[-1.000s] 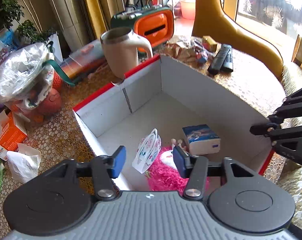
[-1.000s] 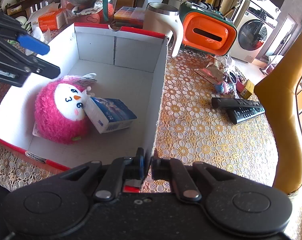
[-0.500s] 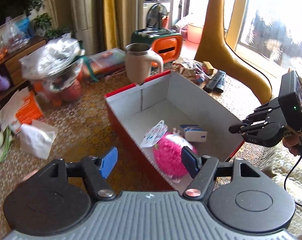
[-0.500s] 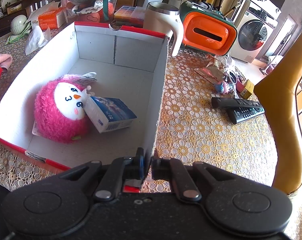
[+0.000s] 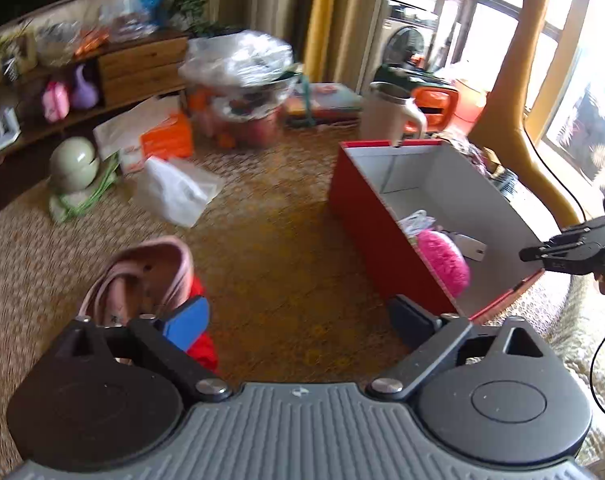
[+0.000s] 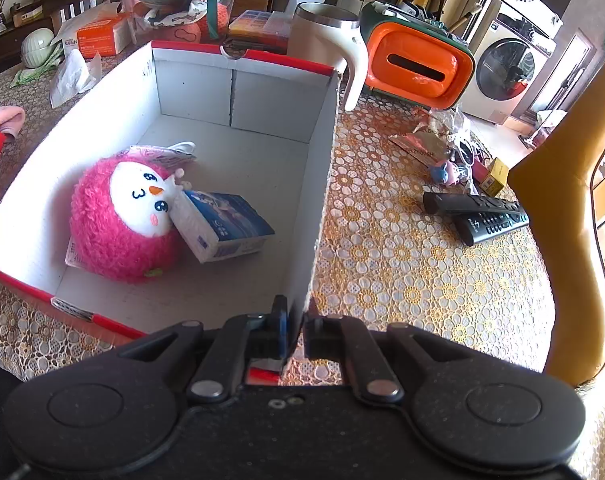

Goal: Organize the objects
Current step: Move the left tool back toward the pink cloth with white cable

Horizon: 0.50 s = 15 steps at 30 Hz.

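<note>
A red cardboard box (image 6: 322,160) with a white inside stands on the lace-covered table. In it lie a pink plush bird (image 6: 122,216) and a blue-and-white tissue pack (image 6: 222,228). My right gripper (image 6: 296,320) is shut on the box's near right wall; it also shows in the left wrist view (image 5: 558,252). My left gripper (image 5: 298,320) is open and empty, left of the box (image 5: 366,224), above the table. A pink and red cloth item (image 5: 150,280) lies just behind its left finger.
A white crumpled bag (image 5: 174,192), an orange carton (image 5: 166,140), a plastic-wrapped fruit basket (image 5: 242,92) and a green round object (image 5: 72,164) lie at the back left. A cream mug (image 6: 326,40), an orange tissue holder (image 6: 418,64) and remotes (image 6: 478,212) stand right of the box.
My left gripper has pulled back out of the box and swung left, opening wider, now facing the pink and red cloth. The right gripper has kept its hold on the box wall.
</note>
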Motion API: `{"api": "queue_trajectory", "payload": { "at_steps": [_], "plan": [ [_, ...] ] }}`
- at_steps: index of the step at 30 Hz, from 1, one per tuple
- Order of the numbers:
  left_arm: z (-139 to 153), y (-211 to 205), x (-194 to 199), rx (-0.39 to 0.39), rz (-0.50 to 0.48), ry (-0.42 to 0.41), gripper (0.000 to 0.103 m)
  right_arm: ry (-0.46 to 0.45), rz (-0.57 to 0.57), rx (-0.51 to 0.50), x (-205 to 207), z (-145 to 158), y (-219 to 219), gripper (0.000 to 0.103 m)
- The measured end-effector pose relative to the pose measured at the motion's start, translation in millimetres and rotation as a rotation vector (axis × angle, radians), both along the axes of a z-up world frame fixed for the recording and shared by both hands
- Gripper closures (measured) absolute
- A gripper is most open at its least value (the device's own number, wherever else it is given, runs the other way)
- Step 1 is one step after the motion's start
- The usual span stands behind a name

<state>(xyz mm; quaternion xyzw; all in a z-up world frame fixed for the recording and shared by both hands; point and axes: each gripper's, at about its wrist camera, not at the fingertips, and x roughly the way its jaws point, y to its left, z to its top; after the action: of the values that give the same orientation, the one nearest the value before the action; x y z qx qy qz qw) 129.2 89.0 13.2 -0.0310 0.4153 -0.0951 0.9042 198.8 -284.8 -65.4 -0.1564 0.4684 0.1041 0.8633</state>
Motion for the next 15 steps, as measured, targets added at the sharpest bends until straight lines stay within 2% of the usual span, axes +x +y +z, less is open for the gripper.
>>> {"api": "queue_trajectory", "payload": {
  "at_steps": [9,15],
  "plan": [
    [-29.5,67.2,-22.2,0.039,0.168,0.029,0.0,0.0,0.002,-0.003,-0.4,0.1,-0.2,0.096],
    [-49.1,122.2,-26.8,0.039,0.323,0.073,0.0,0.0,0.002,-0.003,-0.4,0.1,-0.2,0.096]
  ]
}}
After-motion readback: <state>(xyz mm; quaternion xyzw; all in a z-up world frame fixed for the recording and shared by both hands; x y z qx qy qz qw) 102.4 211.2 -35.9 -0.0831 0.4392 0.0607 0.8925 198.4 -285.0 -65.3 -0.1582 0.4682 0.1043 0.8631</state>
